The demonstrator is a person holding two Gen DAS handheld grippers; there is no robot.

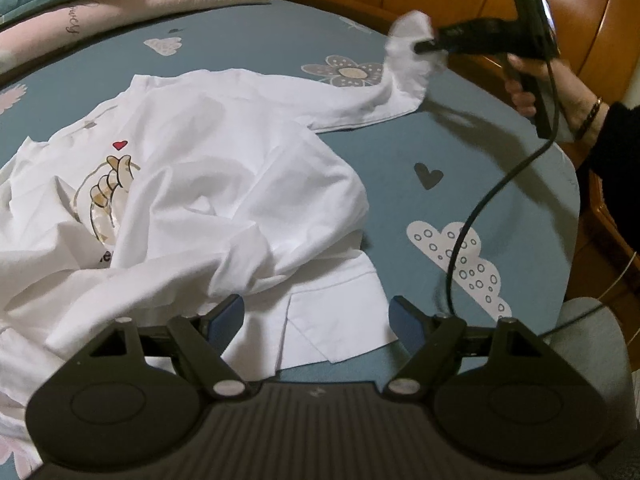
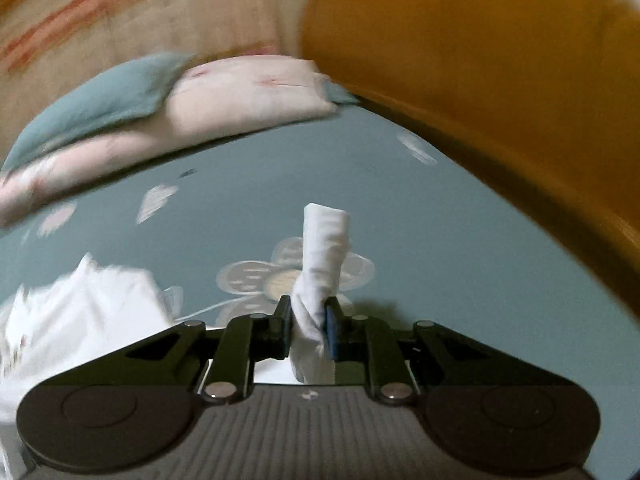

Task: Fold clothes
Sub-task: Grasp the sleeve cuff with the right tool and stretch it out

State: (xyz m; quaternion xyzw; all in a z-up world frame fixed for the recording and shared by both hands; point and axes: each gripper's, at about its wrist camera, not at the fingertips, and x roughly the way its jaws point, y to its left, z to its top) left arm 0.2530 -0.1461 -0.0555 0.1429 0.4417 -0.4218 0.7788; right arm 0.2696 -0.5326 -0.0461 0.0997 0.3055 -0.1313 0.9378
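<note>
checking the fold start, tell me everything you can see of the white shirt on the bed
The white shirt looks like thin, soft cotton and lies crumpled and unfolded on the teal patterned bedsheet. Its front shows a finger-heart hand print with a small red heart above. A side-slit hem lies near the open left tongs, which do not grip it. One long sleeve stretches away, its cuff lifted off the bed and pinched in the right tongs.

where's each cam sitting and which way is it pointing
Left wrist: on the open left gripper, angled down at the white shirt on the bed sheet; the right hand shows too.
Right wrist: on the right gripper, facing across the bed toward the pillows; its jaws pinch the sleeve.
Shared: shirt, sheet, pillows, right gripper.
</note>
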